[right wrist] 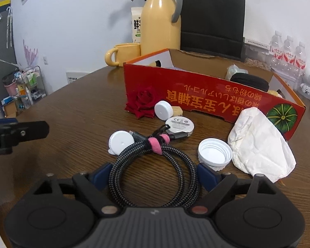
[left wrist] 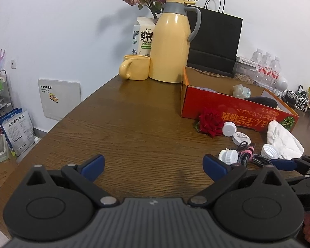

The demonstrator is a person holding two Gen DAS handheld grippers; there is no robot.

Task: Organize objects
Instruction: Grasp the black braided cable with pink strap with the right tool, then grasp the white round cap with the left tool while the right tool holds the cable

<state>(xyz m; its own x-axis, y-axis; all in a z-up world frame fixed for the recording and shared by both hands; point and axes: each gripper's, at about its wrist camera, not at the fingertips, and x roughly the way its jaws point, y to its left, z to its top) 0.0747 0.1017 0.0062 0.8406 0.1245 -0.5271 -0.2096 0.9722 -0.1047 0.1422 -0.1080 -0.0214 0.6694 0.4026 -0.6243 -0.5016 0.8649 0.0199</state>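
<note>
A braided black cable [right wrist: 188,177] coiled and tied with a pink strap [right wrist: 156,143] lies on the wooden table [right wrist: 72,111]. My right gripper [right wrist: 155,169] stands open around it, the blue pads [right wrist: 102,173] right at the coil's sides, and the coil still looks round. Beyond it lie a red rose [right wrist: 142,102], two white caps [right wrist: 164,110] [right wrist: 121,141], an upturned white lid [right wrist: 215,154], a round white disc [right wrist: 179,124] and crumpled tissue [right wrist: 260,144]. The open red cardboard box [right wrist: 196,101] sits behind them. My left gripper [left wrist: 154,165] is open over bare wood, left of the pile.
At the back stand a yellow thermos [left wrist: 169,45], yellow mug [left wrist: 136,67], milk carton [left wrist: 141,39], black paper bag [left wrist: 215,41] and water bottles [left wrist: 268,66]. The box holds a black case [right wrist: 250,81]. The table's left edge [left wrist: 57,124] drops to floor clutter.
</note>
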